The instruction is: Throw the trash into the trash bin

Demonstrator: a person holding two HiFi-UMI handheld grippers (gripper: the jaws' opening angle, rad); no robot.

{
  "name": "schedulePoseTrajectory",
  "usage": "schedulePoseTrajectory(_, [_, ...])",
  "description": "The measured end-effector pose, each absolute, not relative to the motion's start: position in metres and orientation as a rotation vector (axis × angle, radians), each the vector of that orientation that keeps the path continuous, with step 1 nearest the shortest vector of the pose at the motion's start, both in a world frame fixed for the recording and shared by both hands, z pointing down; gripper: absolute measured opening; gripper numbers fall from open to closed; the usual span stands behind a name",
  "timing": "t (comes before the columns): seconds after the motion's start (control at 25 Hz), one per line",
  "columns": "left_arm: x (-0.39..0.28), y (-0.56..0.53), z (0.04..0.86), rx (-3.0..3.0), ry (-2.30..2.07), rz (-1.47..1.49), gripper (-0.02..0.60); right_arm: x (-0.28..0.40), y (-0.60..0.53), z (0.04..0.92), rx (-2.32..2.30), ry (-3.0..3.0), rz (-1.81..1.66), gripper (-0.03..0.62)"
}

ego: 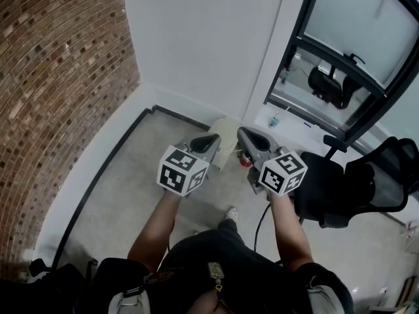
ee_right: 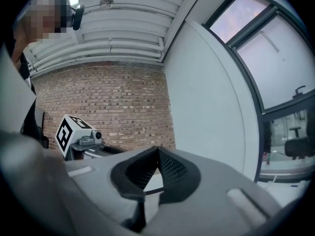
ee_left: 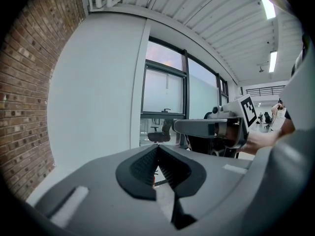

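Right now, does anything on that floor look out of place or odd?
One thing: a small red object lies on the floor beside a pale rounded thing, partly hidden by the right claw. Possibly litter; too small to identify. Nothing looks spilled or broken.

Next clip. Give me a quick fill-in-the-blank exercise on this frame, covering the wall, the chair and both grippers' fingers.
1. The wall at the head view's left is built of ____.
2. The left gripper and the right gripper both have their fingers ____, with nothing held between them.
3. The office chair standing near the right gripper is ____ in colour.

Missing words: brick; shut; black.
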State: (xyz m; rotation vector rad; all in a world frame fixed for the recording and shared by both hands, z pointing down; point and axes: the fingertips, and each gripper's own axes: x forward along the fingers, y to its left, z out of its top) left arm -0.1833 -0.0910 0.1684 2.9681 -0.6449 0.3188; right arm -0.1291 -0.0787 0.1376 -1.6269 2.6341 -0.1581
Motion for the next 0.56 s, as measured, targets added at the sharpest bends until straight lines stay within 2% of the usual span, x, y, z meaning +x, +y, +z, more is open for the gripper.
schedulePoseTrajectory(0.56, [-0.188,-0.0898,0.1638,2.979,-0.649,0.307,0.006,-0.1354,-0.0784,0.1359,-1.627,2.636,-0.16,0.003])
